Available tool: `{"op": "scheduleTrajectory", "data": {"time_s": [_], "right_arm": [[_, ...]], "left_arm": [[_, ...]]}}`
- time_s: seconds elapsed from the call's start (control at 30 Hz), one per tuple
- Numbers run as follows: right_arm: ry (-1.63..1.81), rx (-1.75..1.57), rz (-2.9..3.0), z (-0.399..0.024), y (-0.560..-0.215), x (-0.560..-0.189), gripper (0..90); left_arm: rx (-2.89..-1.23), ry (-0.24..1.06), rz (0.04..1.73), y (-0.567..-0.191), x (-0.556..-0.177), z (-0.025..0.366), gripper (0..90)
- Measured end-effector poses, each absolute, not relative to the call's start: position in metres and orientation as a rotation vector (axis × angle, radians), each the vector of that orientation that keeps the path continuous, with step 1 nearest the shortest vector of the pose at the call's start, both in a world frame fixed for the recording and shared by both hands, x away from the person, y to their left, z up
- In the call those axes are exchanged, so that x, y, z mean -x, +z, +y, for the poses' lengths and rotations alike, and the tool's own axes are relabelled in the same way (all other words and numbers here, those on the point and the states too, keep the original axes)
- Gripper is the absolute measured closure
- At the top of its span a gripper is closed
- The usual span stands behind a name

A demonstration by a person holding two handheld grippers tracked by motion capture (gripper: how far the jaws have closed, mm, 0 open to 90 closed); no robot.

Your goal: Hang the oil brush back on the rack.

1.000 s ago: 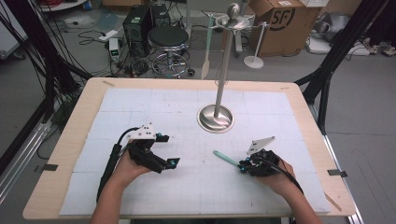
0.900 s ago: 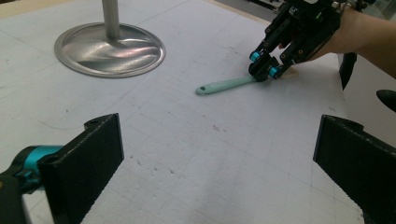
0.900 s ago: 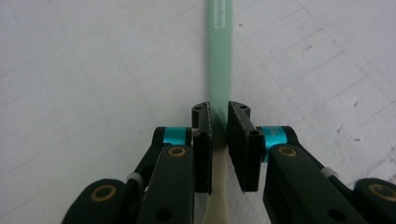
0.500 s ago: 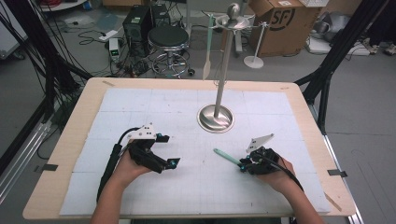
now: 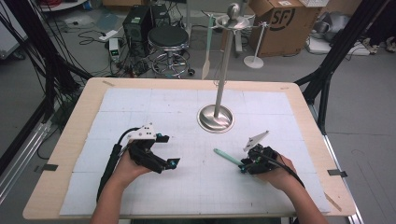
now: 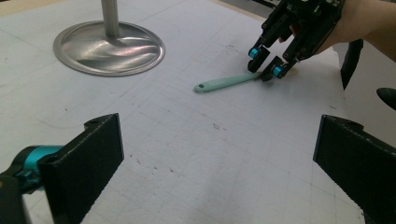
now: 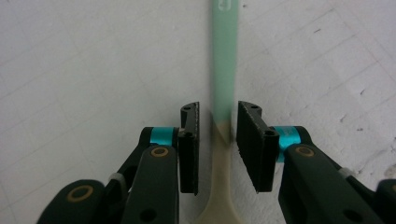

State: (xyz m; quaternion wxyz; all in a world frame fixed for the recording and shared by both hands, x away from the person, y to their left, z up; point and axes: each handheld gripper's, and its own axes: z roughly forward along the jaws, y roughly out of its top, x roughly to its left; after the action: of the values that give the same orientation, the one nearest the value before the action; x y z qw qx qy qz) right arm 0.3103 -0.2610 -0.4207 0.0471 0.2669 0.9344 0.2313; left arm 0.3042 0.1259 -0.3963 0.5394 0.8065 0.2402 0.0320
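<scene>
- The slim utensil with a mint-green handle and cream-coloured head (image 5: 227, 156) lies flat on the white gridded mat (image 5: 187, 182) of the tabletop, in front of the round steel stand base (image 5: 215, 118).
- The right gripper (image 7: 218, 133) straddles its neck; the jaws have just been opening, with gaps on both sides, so nothing is pinched.
- The left gripper (image 6: 215, 158) hovers well apart, jaws spread wide and empty.
- The utensil looks light, stiff and smooth, likely to slip or swivel; the neck near the colour join seems the best hold.
- Open mat lies all around; the steel pole (image 5: 223, 70) is the only obstacle, and the table edges are far off.
</scene>
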Motion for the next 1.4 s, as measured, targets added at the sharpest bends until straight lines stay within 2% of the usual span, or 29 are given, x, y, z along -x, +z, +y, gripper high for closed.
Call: {"op": "scheduleTrajectory", "data": {"time_s": [0.2, 0.4, 0.53, 0.63, 1.17, 1.4], "right_arm": [[0.612, -0.801, 2.879, -0.253, -0.418, -0.312, 66.8], [0.586, -0.812, 2.900, -0.251, -0.418, -0.316, 69.1], [0.552, -0.793, 2.888, -0.248, -0.417, -0.314, 73.5], [0.543, -0.781, 2.892, -0.244, -0.417, -0.310, 81.3], [0.524, -0.713, 2.865, -0.242, -0.415, -0.305, 82.2], [0.543, -0.761, 2.898, -0.244, -0.415, -0.306, 80.0]], "left_arm": [[-1.916, 0.076, 0.573, -0.396, -0.304, 0.125, 2.2], [-1.924, 0.077, 0.567, -0.397, -0.304, 0.124, 2.2], [-1.923, 0.077, 0.569, -0.397, -0.304, 0.124, 2.2], [-1.923, 0.076, 0.569, -0.397, -0.304, 0.124, 2.2], [-1.923, 0.077, 0.566, -0.397, -0.304, 0.125, 2.2], [-1.921, 0.074, 0.568, -0.397, -0.304, 0.124, 2.2]]}}
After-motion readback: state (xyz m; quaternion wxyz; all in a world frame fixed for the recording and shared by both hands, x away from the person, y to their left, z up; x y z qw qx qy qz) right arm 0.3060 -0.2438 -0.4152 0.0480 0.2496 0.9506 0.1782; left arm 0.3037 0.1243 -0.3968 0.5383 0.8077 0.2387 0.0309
